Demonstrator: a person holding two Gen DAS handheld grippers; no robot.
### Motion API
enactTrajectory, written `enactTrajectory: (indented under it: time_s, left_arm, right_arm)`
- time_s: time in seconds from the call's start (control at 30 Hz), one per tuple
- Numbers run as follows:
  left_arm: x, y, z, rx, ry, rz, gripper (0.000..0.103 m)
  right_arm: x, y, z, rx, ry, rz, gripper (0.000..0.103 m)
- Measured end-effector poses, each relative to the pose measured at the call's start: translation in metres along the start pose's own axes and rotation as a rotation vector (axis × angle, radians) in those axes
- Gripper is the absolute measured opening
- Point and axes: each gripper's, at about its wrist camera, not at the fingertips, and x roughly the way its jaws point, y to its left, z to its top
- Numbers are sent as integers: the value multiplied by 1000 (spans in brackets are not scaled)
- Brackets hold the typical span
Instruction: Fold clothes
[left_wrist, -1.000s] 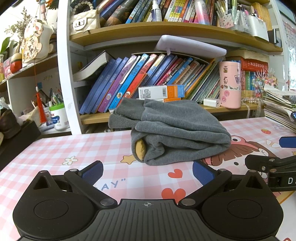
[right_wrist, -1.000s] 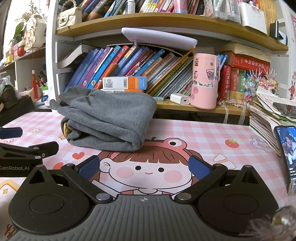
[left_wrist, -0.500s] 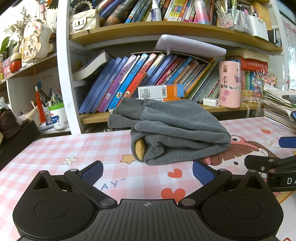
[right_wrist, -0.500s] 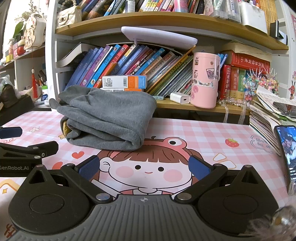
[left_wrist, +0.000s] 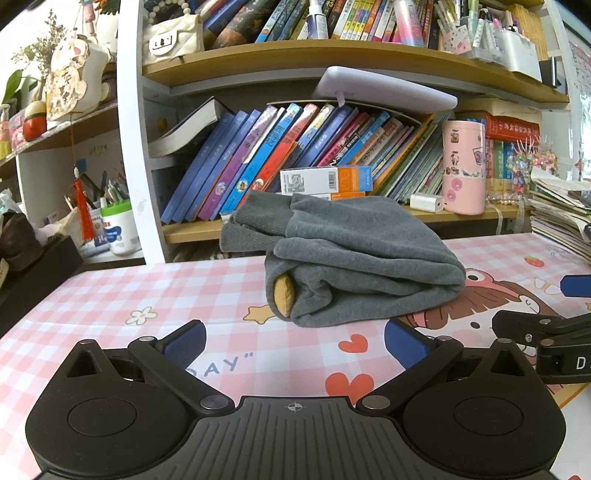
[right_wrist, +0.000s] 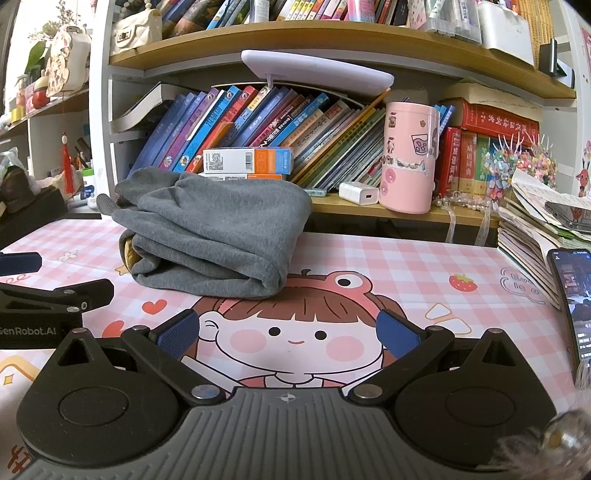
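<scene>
A grey garment (left_wrist: 354, 254) lies folded in a thick bundle on the pink checked mat (left_wrist: 147, 288), close to the bookshelf; a yellow lining shows at its left end. In the right wrist view the same grey garment (right_wrist: 214, 236) sits left of centre. My left gripper (left_wrist: 293, 343) is open, low over the mat, a short way in front of the bundle and holding nothing. My right gripper (right_wrist: 288, 334) is open too, over the cartoon face print, nearer than the bundle and to its right. Each gripper's fingers appear at the edge of the other's view.
A bookshelf (left_wrist: 332, 229) with leaning books stands right behind the garment. On its ledge are a pink tumbler (right_wrist: 408, 158) and a white charger (right_wrist: 360, 192). A stack of papers (right_wrist: 532, 225) and a phone (right_wrist: 570, 299) lie at the right. A dark box (left_wrist: 33, 273) is at the left.
</scene>
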Motion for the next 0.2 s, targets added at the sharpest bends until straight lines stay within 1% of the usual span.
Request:
enactTrajectory:
  time_s: [0.2]
  left_arm:
    - [-1,0,0,4,0,-4,103]
  right_arm:
    - [0,0,1,-1,3,-1,103]
